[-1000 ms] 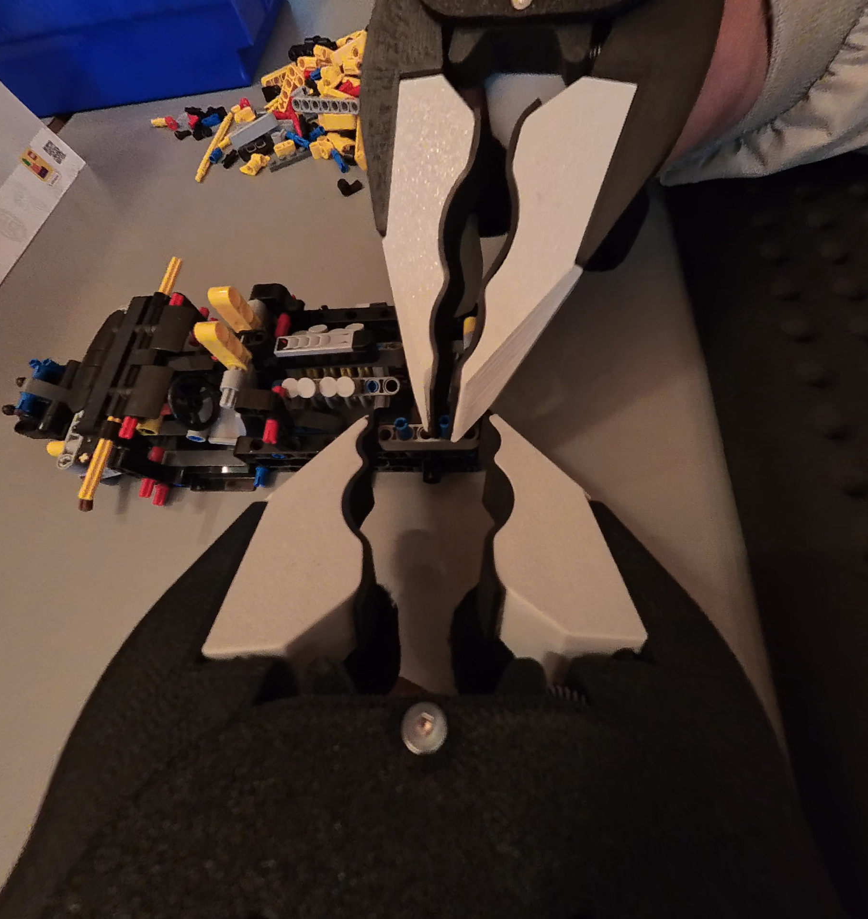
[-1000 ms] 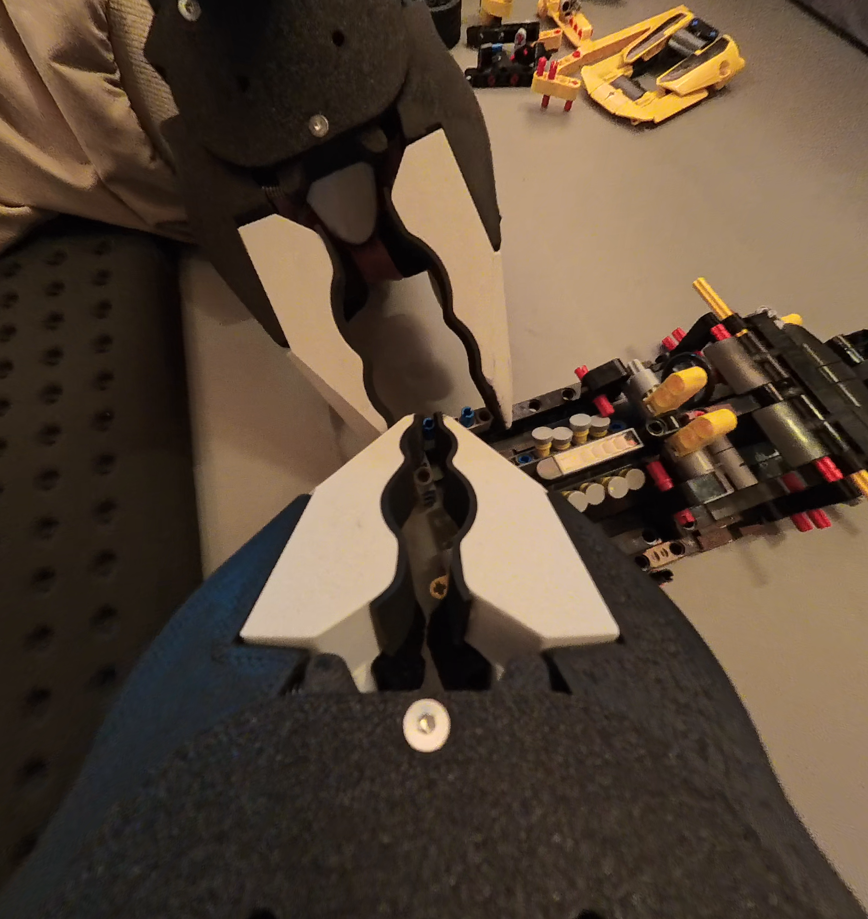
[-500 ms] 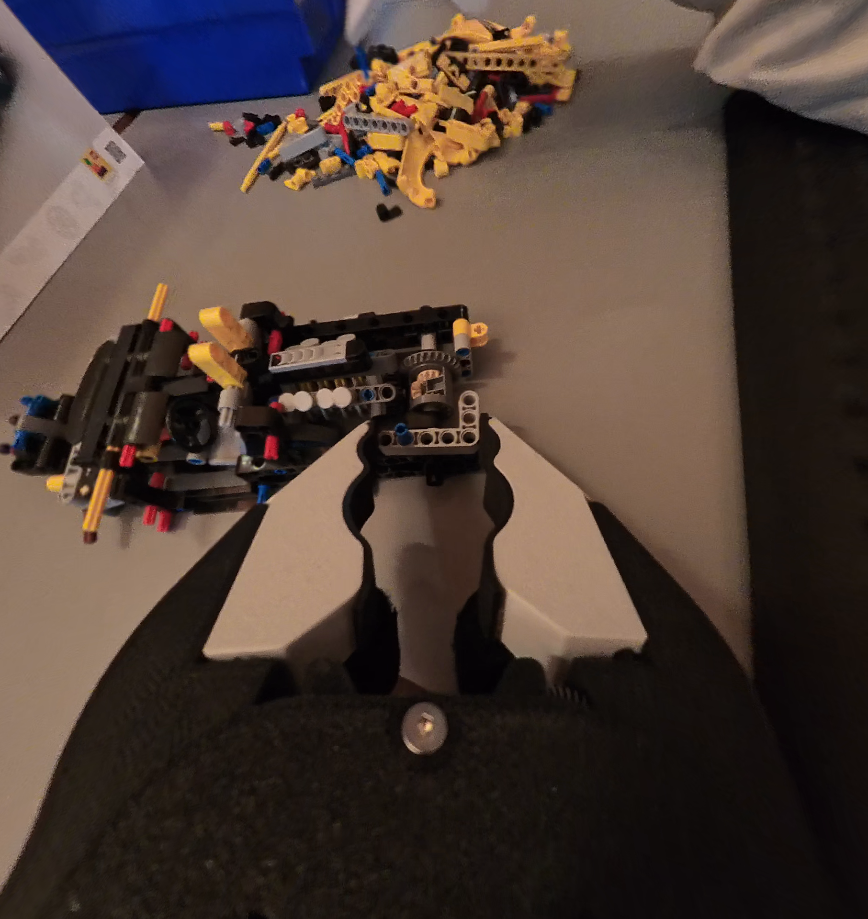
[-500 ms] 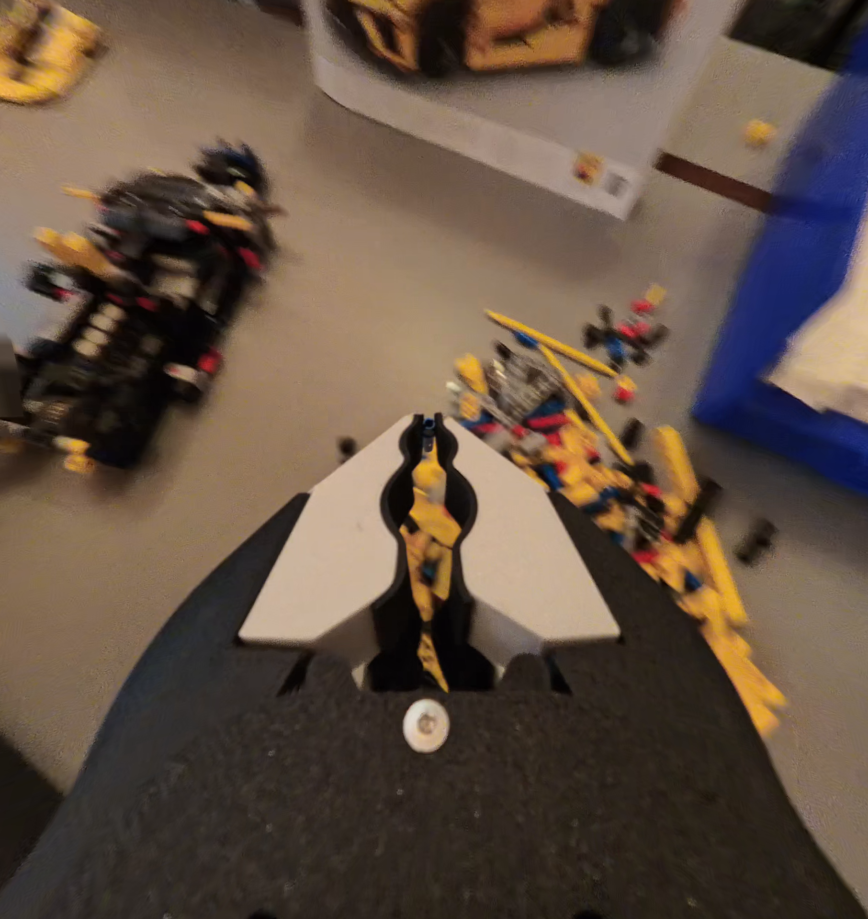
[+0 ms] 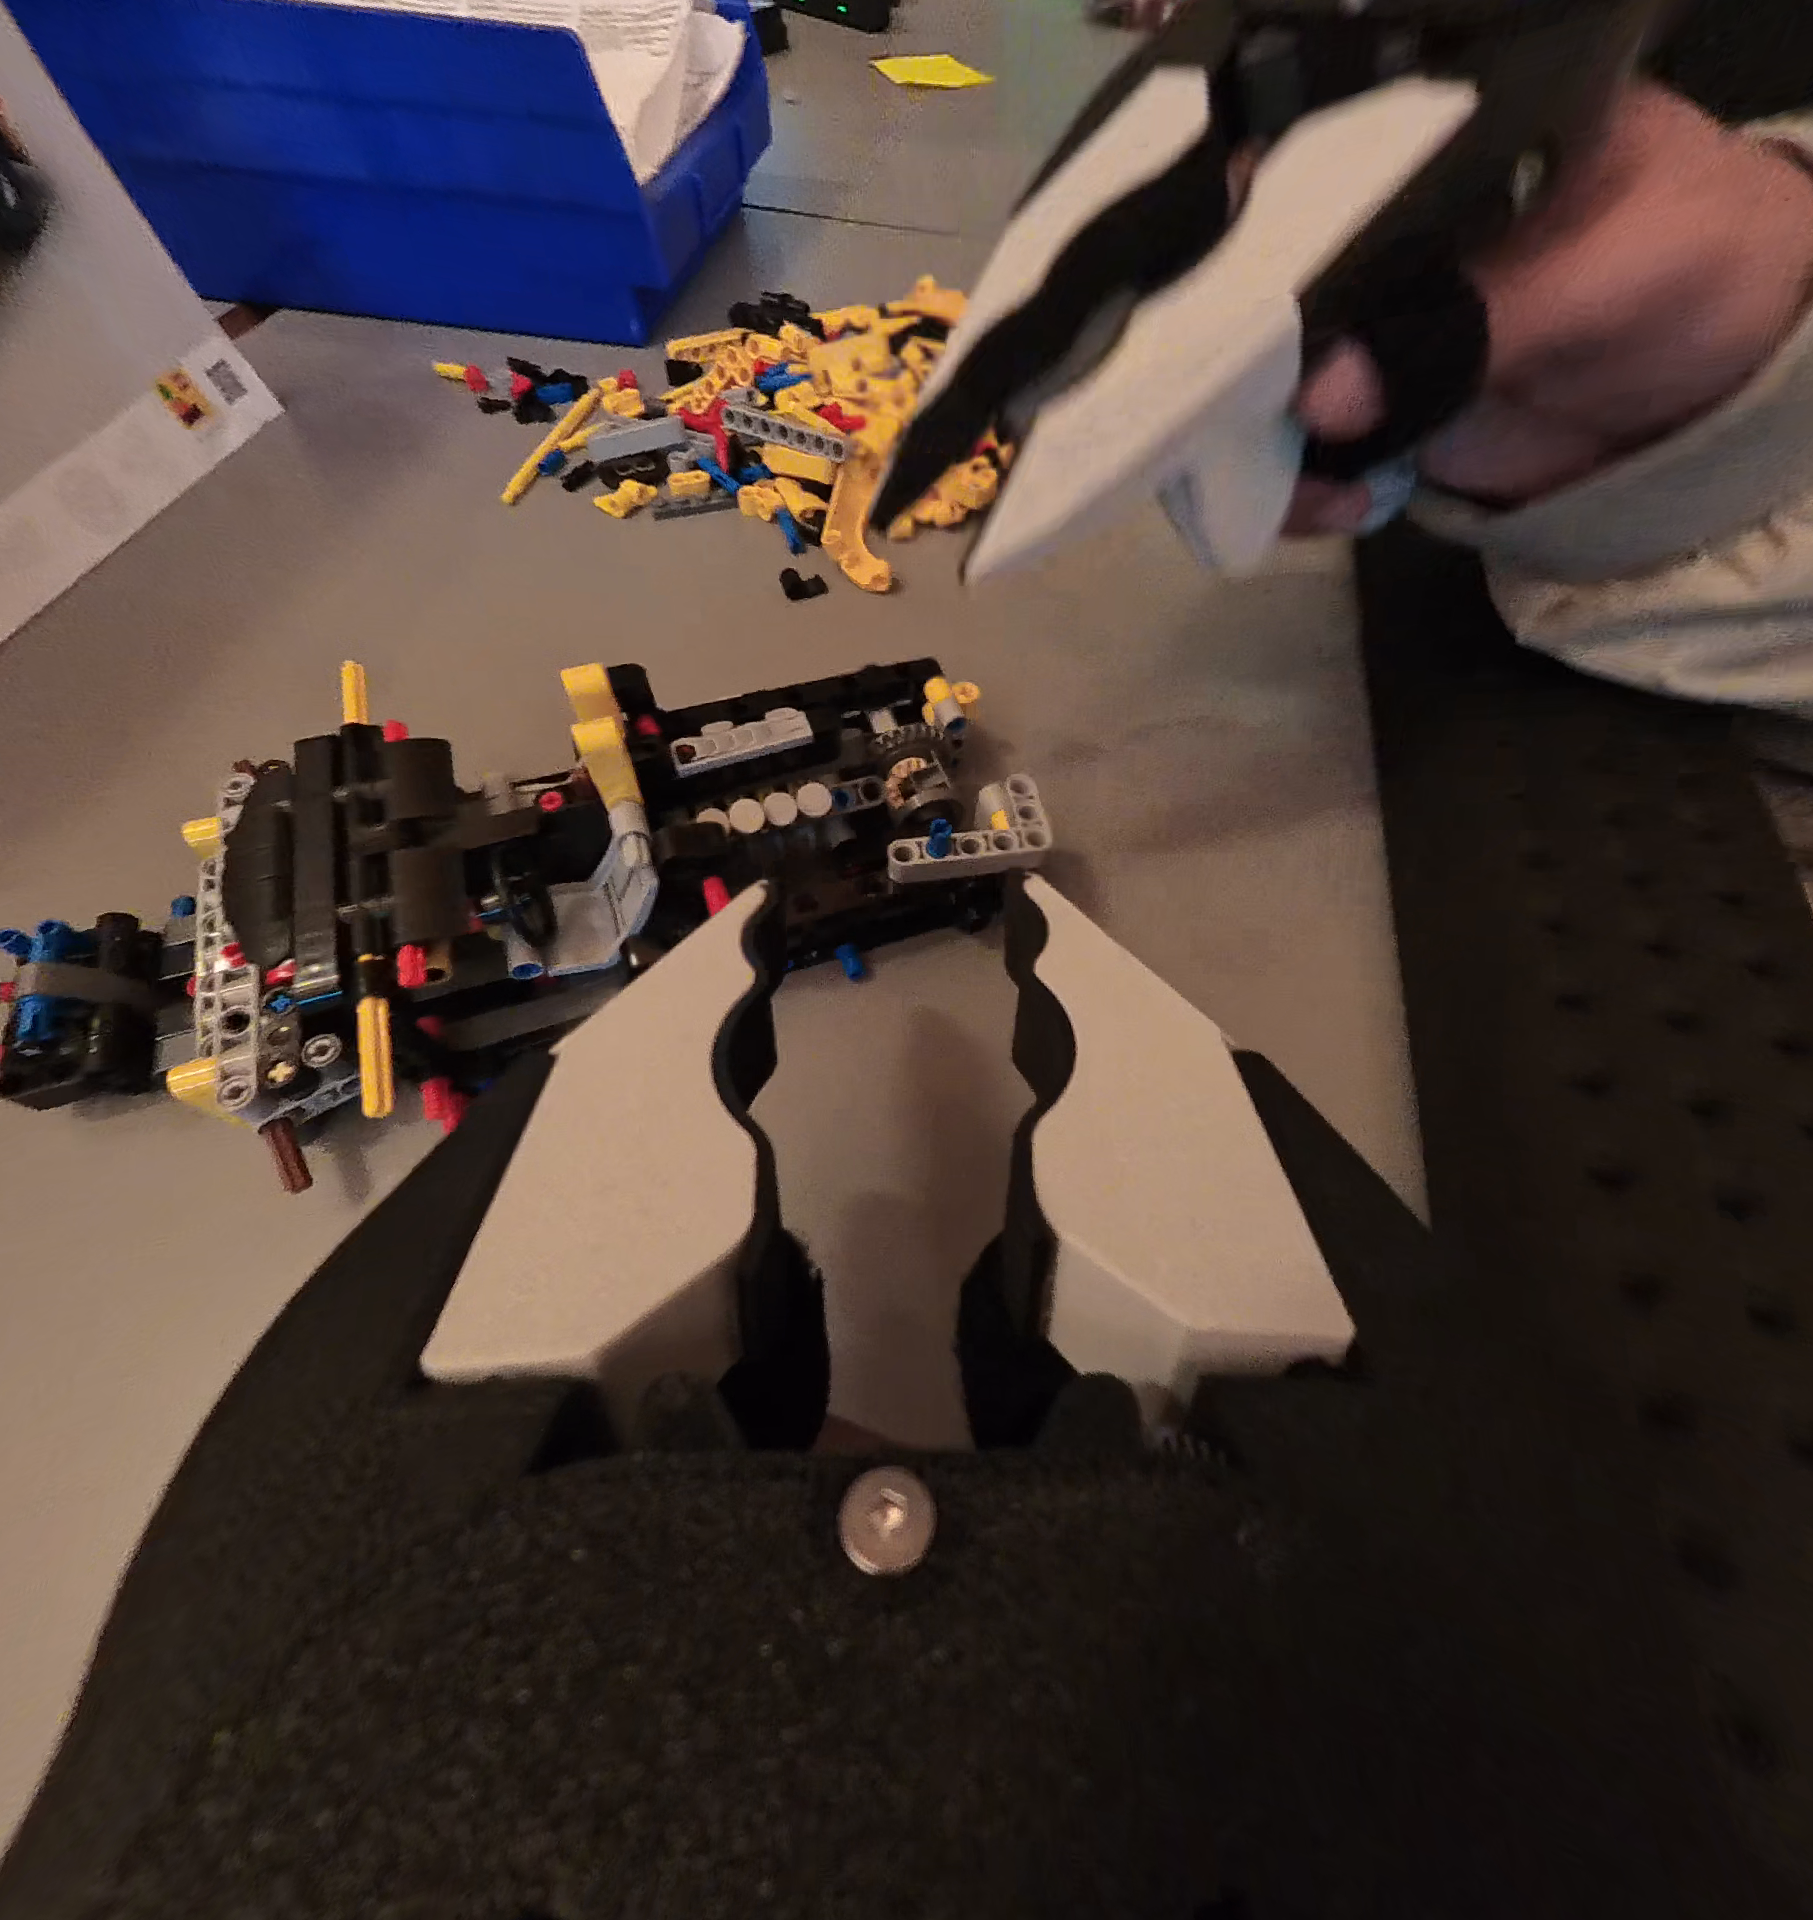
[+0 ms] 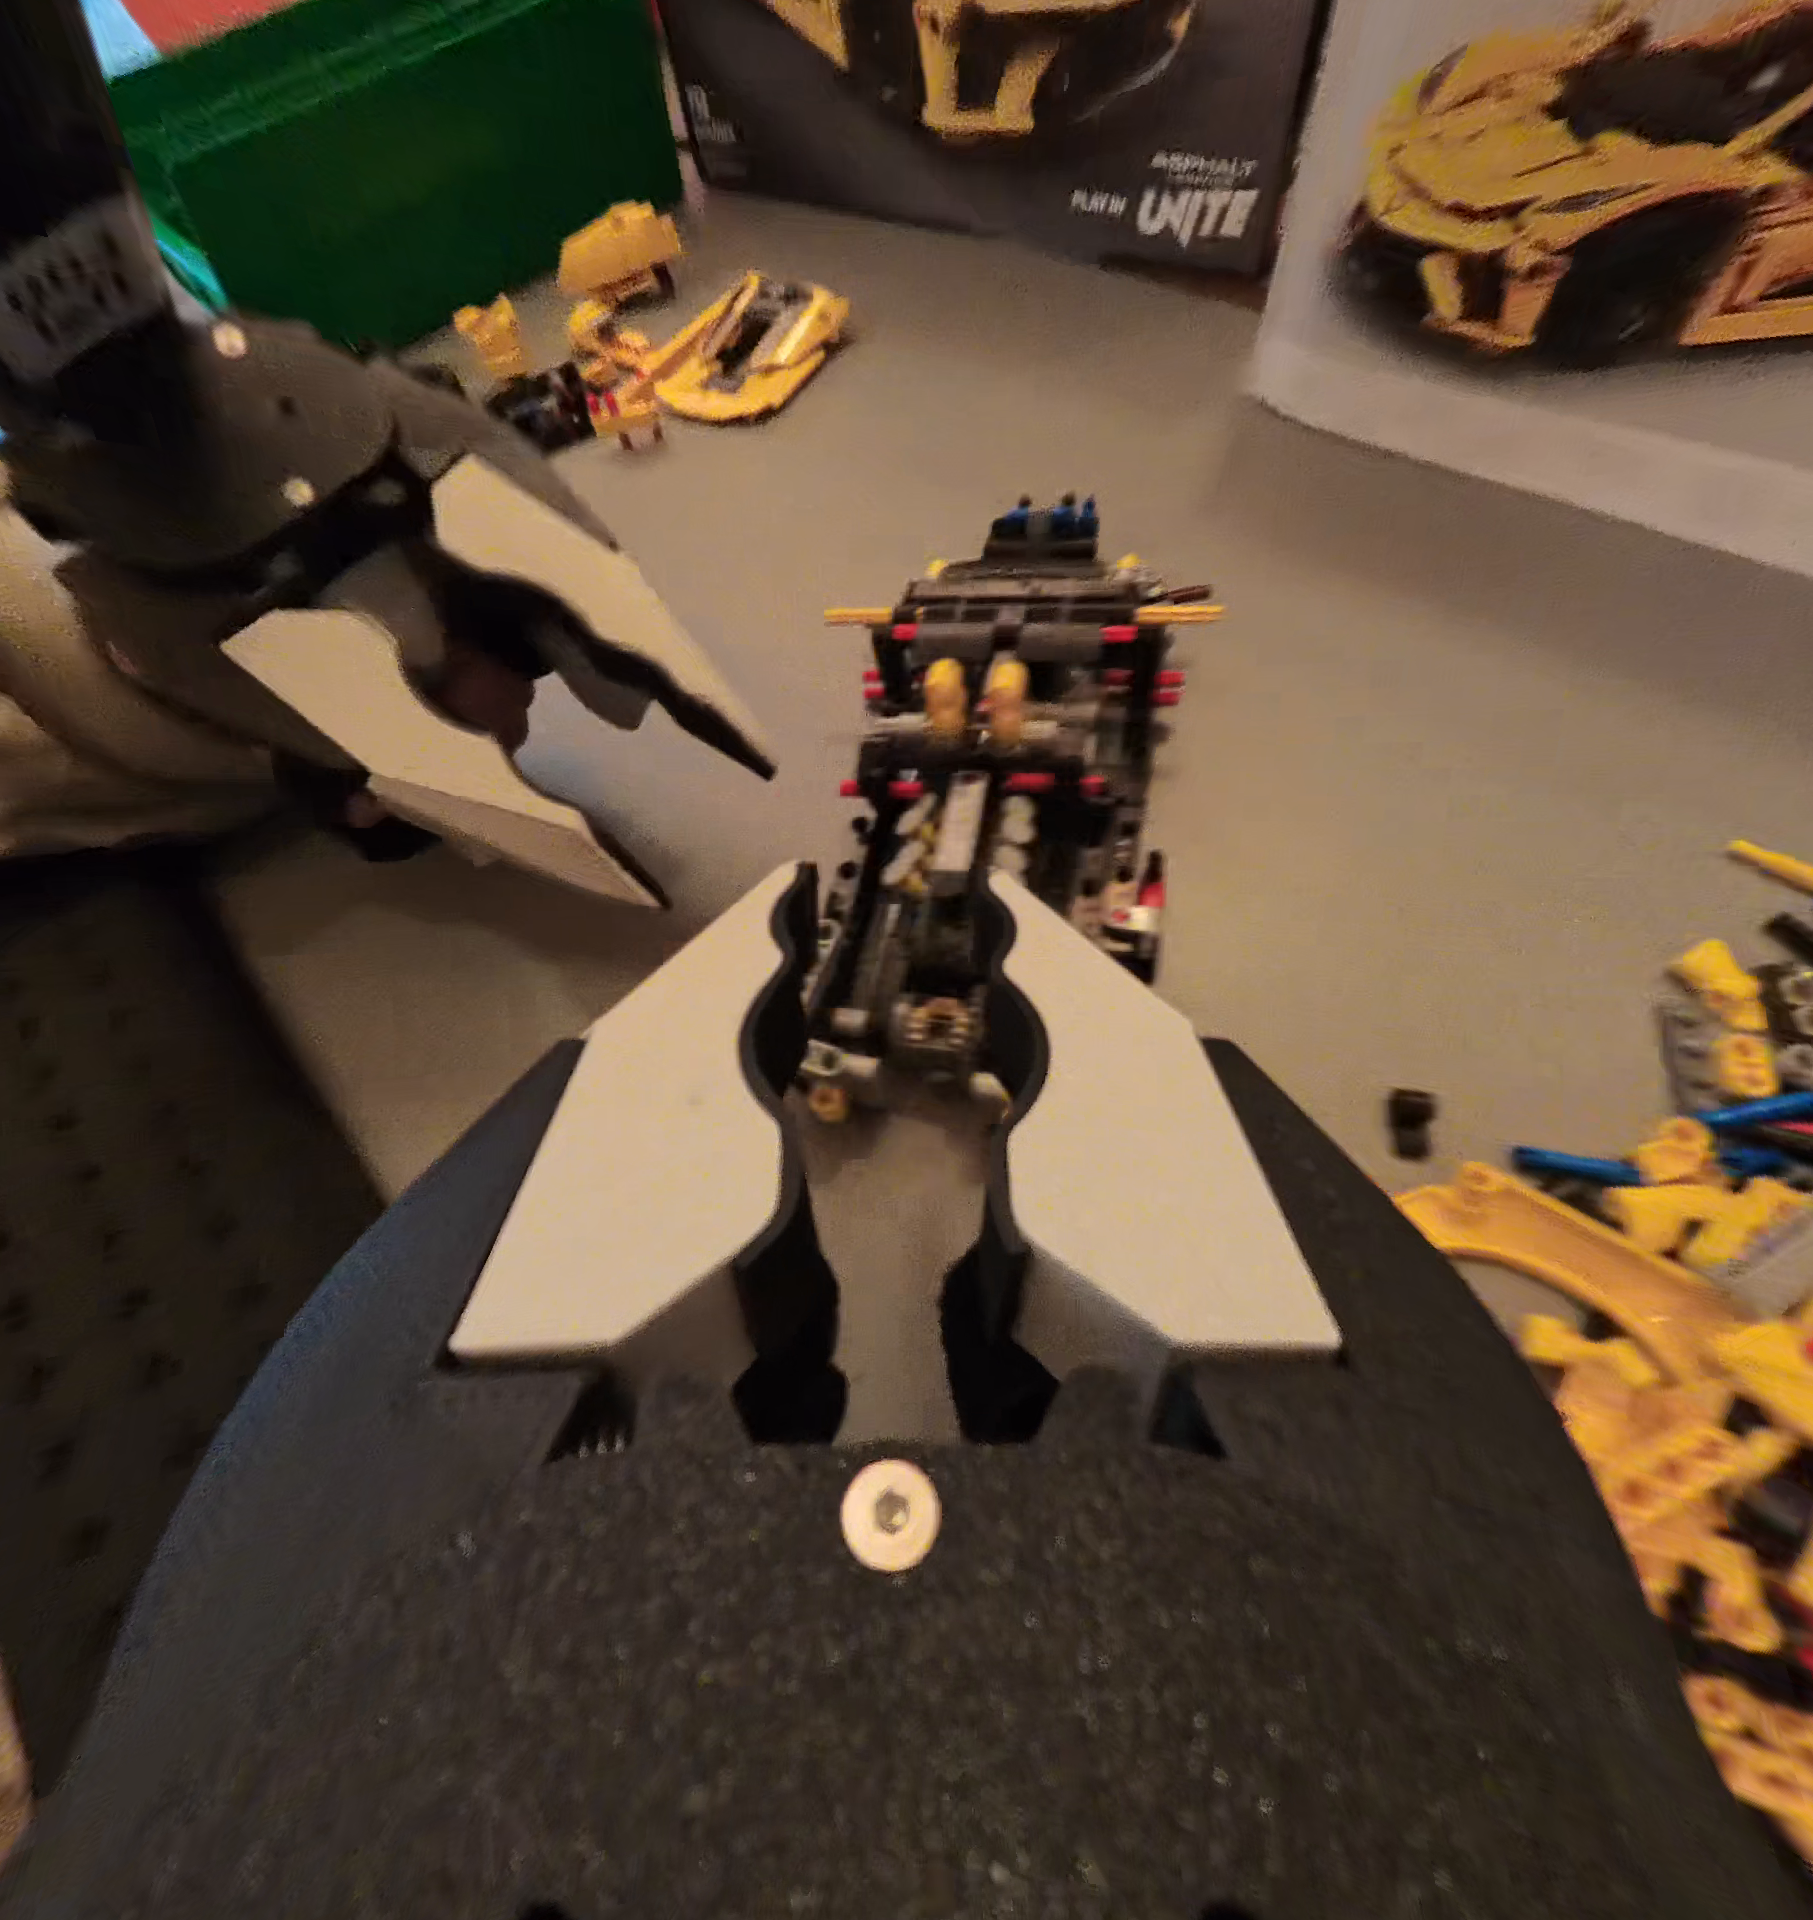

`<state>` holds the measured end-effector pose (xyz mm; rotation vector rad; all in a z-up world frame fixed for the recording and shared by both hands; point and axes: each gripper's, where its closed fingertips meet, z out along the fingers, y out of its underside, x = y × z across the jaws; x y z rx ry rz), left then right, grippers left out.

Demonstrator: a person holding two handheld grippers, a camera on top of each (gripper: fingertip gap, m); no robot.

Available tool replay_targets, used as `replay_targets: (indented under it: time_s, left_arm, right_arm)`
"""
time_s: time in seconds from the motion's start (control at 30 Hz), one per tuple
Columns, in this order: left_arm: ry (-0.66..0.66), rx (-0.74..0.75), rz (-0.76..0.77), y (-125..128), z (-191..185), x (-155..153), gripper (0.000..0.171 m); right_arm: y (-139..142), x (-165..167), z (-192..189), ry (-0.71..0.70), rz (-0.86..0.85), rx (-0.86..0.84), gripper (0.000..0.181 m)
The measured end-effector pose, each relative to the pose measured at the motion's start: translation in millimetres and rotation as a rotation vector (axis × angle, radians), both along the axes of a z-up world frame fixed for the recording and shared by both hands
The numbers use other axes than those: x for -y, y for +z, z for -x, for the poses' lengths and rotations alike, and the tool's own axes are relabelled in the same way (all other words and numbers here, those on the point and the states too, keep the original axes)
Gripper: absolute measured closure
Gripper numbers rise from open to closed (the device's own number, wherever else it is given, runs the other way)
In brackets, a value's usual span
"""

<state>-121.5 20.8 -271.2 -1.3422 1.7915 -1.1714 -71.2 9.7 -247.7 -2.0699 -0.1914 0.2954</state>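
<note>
The left tool (image 5: pixel 886 904) is spread wide and holds nothing, its tips just at the near side of the half-built black, grey and yellow brick-beam car chassis (image 5: pixel 528 883) lying on the grey worktop (image 5: pixel 1172 748). The chassis's long axis runs crosswise to this tool, stretching off to its left. The right tool (image 6: pixel 897 899), likewise spread and empty, looks straight down that long axis from the geared end; blur hides whether it touches. The loose heap of yellow, black and blue bricks (image 5: pixel 767 426) lies beyond.
</note>
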Motion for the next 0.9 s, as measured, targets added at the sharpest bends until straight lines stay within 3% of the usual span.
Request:
replay_targets:
  time_s: [0.1, 0.23, 0.4, 0.47, 0.9]
  left_arm:
    - [-0.052, -0.024, -0.088, -13.8, -2.6, 11.7, 0.128]
    - [-0.040, -0.028, -0.216, -22.1, -16.4, 23.6, 0.115]
    - [-0.006, -0.068, -0.207, -29.5, -26.6, 26.1, 0.118]
    - [0.002, -0.074, -0.222, -31.6, -27.6, 25.7, 0.130]
    - [0.002, -0.059, -0.169, -27.0, -34.2, 29.5, 0.130]
  right_arm:
    - [-10.4, -2.6, 22.4, -0.071, -0.028, 0.092, 0.167]
    - [-33.2, -0.3, 33.2, -0.043, 0.054, 0.108, 0.157]
    - [-45.8, -3.7, 35.1, -0.022, 0.092, 0.063, 0.164]
    - [-46.4, -5.1, 31.1, -0.041, 0.078, 0.091, 0.177]
    - [-37.2, -2.1, 23.2, -0.052, 0.034, 0.188, 0.180]
